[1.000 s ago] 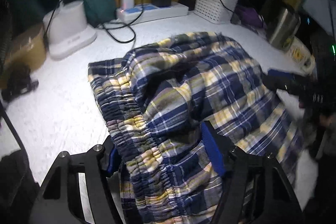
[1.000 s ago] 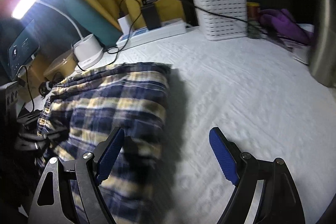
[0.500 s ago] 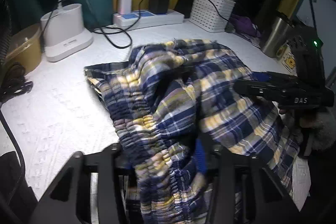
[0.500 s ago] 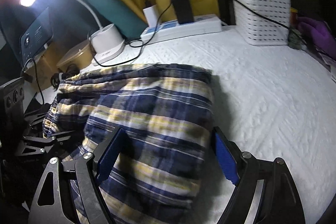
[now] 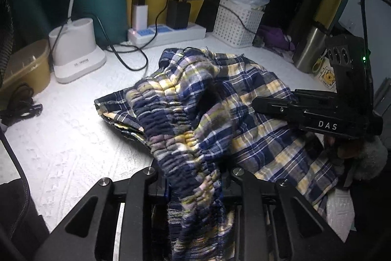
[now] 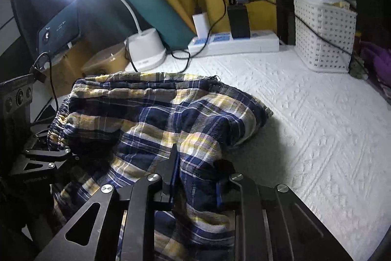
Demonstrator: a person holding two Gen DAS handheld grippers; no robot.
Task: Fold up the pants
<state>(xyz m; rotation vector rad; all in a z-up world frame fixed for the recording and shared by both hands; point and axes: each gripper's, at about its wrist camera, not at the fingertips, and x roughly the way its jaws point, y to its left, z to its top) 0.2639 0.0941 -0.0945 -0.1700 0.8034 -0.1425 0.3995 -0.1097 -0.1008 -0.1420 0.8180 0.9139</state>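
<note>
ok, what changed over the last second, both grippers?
Both went from open to closing on the plaid pants. The left gripper now pinches the bunched elastic waistband; the right gripper, a second ago over bare white cover, slid across onto the fabric and is clamping a fold. Power strip, basket and lamp base unmoved.

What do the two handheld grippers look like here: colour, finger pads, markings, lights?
Both the left gripper and the right gripper are matte black linkage frames with silver pivot bolts and blue finger pads. The right one's body reads DAS in white, with a green light above it.
</note>
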